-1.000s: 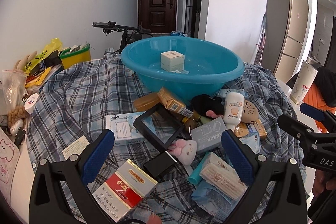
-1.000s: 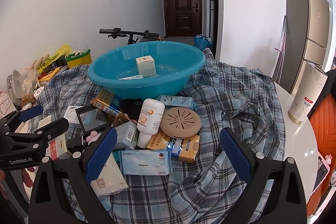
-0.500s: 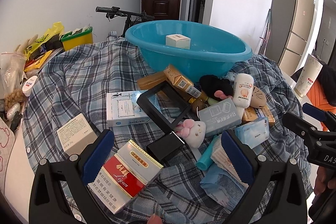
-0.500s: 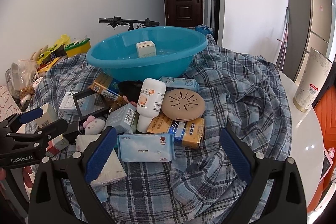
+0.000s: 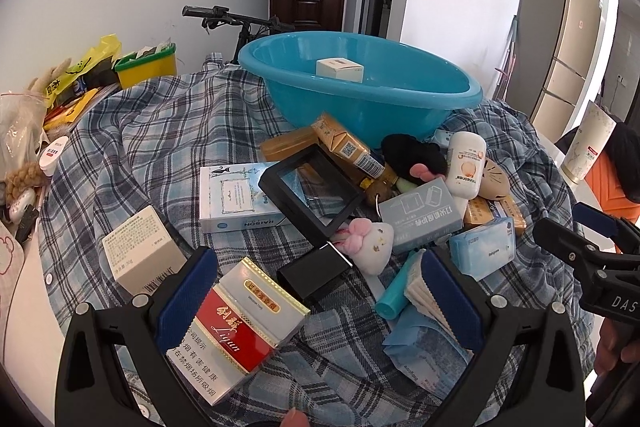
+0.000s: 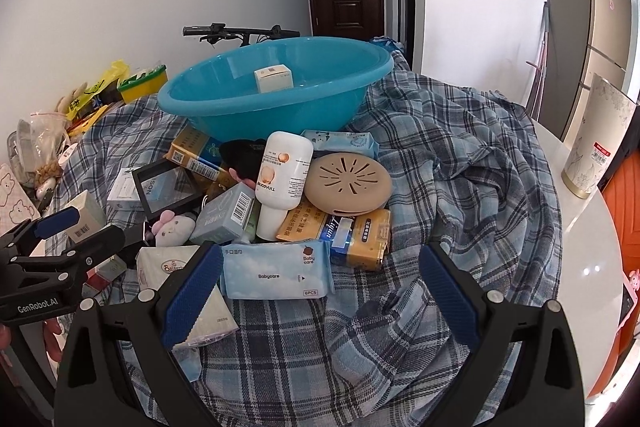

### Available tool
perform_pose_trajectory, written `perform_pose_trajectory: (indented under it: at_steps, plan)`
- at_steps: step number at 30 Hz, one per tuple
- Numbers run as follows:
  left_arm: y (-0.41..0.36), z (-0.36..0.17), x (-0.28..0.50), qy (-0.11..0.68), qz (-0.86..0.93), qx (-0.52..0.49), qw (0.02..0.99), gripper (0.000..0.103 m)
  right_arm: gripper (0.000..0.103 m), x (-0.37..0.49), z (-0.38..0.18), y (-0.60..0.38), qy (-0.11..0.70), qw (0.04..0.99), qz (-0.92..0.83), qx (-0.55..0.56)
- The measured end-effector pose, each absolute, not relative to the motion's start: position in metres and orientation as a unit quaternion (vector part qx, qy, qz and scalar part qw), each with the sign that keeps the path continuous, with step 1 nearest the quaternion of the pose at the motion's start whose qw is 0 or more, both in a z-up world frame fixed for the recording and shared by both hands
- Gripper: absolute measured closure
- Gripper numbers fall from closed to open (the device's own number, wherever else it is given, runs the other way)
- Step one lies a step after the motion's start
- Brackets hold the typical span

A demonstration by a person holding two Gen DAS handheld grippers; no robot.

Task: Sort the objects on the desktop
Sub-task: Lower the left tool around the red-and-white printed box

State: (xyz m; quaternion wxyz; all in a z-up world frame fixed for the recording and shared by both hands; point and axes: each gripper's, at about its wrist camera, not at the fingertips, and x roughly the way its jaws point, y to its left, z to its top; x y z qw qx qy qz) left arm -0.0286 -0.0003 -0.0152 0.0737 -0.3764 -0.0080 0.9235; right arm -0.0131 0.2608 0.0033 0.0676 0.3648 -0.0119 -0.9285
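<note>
Both grippers hang over a table draped in a blue plaid cloth, each with jaws spread wide and nothing between them. The left gripper is above the near left part of the heap, its jaws straddling a red and silver cigarette carton and a flat black box without touching either. The right gripper is over the near right part, its jaws either side of a pale blue Babycare wipes pack; the left pad overlaps a white tissue pack in the right wrist view, and whether it touches I cannot tell.

Toward the far edge of the table stands a turquoise basin with one small white box inside. The rest of the things lie piled against its near side: a white lotion bottle leaning on a round beige vented disc, yellow packets, a black frame, a grey-blue box, a small pink and white plush, a blue and white Raison box and, nearer the left edge, a beige carton. A tall patterned cup stands on bare table at the right edge
</note>
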Motion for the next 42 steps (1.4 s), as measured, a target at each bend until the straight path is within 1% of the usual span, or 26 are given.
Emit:
perform_pose_trajectory:
  at_steps: [11,20,26,29,31,33,35,37,40,42]
  plan:
    - [-0.009,-0.023,-0.031,-0.018,0.923,-0.379,0.064,0.000,0.005,-0.014,0.003,0.260,-0.016,0.067,-0.928,0.367]
    - [-0.006,-0.035,-0.033,-0.016,0.918,-0.389,0.076,0.000,0.005,-0.013,0.001,0.258,-0.014,0.070,-0.927,0.368]
    - [-0.010,-0.043,-0.035,-0.009,0.917,-0.394,0.057,0.000,0.005,-0.014,-0.001,0.265,-0.023,0.064,-0.927,0.370]
    - [-0.012,-0.048,-0.037,-0.012,0.913,-0.402,0.062,0.000,0.005,-0.015,-0.002,0.266,-0.024,0.063,-0.926,0.370]
    - [-0.010,-0.051,-0.037,0.000,0.914,-0.403,0.058,0.007,0.005,-0.015,-0.003,0.266,-0.025,0.064,-0.926,0.372]
    - [-0.010,-0.050,-0.036,0.010,0.918,-0.394,0.052,0.024,0.005,-0.015,-0.004,0.265,-0.024,0.065,-0.925,0.374]
    - [-0.013,-0.049,-0.036,-0.004,0.920,-0.388,0.054,0.029,0.005,-0.016,-0.006,0.264,-0.023,0.066,-0.924,0.376]
    - [-0.013,-0.049,-0.036,0.002,0.920,-0.388,0.053,0.033,0.005,-0.017,-0.007,0.263,-0.023,0.066,-0.923,0.378]
    - [-0.013,-0.048,-0.035,0.011,0.923,-0.383,0.041,0.047,0.005,-0.017,-0.009,0.261,-0.023,0.068,-0.923,0.379]
    - [-0.016,-0.046,-0.035,0.008,0.924,-0.380,0.037,0.064,0.005,-0.017,-0.009,0.261,-0.023,0.069,-0.922,0.379]
